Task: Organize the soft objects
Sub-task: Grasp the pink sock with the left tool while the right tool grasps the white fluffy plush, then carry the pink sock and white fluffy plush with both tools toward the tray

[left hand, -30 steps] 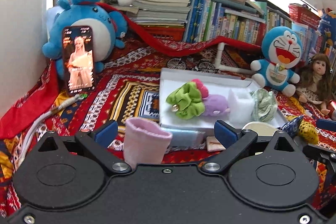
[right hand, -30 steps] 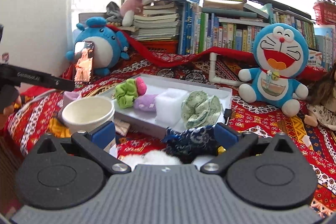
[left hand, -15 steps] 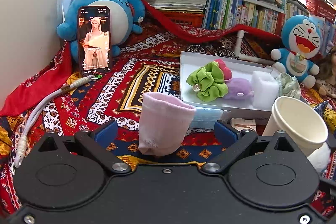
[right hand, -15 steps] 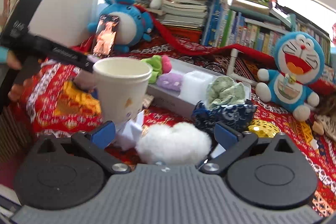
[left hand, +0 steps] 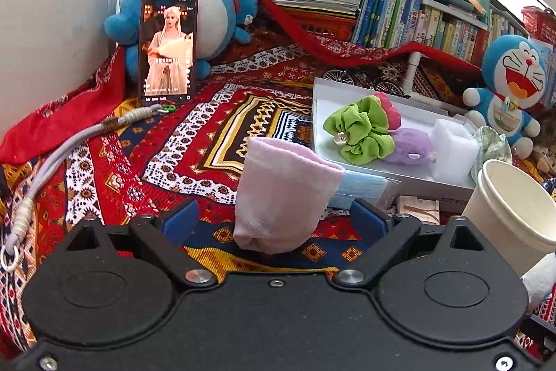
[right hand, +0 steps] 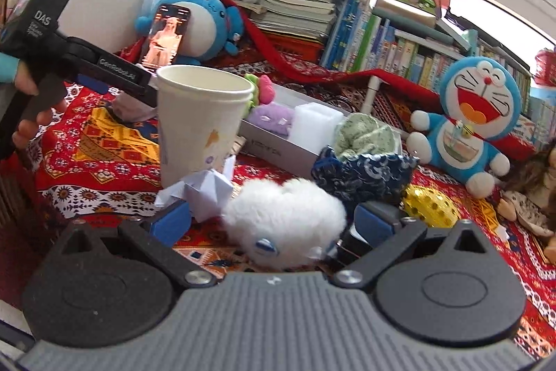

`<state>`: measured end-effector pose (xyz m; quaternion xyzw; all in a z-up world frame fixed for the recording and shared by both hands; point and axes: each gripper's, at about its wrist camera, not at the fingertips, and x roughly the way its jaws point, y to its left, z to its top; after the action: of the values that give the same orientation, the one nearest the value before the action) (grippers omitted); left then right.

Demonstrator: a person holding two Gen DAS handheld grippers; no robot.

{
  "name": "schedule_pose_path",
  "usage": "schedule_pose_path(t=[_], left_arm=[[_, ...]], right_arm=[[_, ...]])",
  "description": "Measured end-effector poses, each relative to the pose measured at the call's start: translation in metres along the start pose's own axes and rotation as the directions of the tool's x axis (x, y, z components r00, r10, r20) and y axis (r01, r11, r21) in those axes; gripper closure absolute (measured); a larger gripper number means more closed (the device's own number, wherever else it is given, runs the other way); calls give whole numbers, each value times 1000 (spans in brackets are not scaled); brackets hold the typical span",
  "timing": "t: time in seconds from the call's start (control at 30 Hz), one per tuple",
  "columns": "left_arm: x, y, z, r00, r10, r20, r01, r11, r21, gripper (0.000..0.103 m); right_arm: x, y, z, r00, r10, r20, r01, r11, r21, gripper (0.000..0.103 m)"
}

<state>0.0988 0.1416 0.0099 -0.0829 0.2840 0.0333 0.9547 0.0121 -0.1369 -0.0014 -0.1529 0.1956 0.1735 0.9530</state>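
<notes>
We have dropped both grippers lower. Our left gripper (left hand: 274, 219) brackets the pink sock (left hand: 283, 193), jaws wide but closing, untouched, beside the white tray (left hand: 321, 93); our right gripper (right hand: 274, 219) gapes around the white pompom (right hand: 285, 218).

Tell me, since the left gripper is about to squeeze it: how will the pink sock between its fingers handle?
The pink sock looks like thin knit, slumped and creased, so it will probably crush flat as the left gripper, jaws closing with pads still clear of it, pinches. It seems light and likely to dangle limply when lifted. Its fuzzy surface should grip rather than slip.
</notes>
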Motion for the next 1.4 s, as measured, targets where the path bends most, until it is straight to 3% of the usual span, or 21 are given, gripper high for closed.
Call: schedule_pose_path(t=[0.47,0.63,0.93,1.3,1.4], left_arm=[[6,-2,-1,1000,-8,-18,8,1000,-5,32],[11,-2,0,998,-14,-54,13,1000,-6,52],[10,-6,-1,999,-2,-53,3,1000,24,56],[20,-6,3,998,5,-62,-3,999,33,53],[20,-8,3,998,11,-58,-8,999,43,57]], right_arm=[[3,0,-3,999,-42,-7,42,999,-12,8],[7,3,-3,998,-55,-6,55,998,-39,8],[13,5,-2,999,-55,-2,54,997,-62,9],[21,9,-2,998,-54,-16,50,987,-154,9],[22,10,-2,999,-39,-21,35,985,-168,14]])
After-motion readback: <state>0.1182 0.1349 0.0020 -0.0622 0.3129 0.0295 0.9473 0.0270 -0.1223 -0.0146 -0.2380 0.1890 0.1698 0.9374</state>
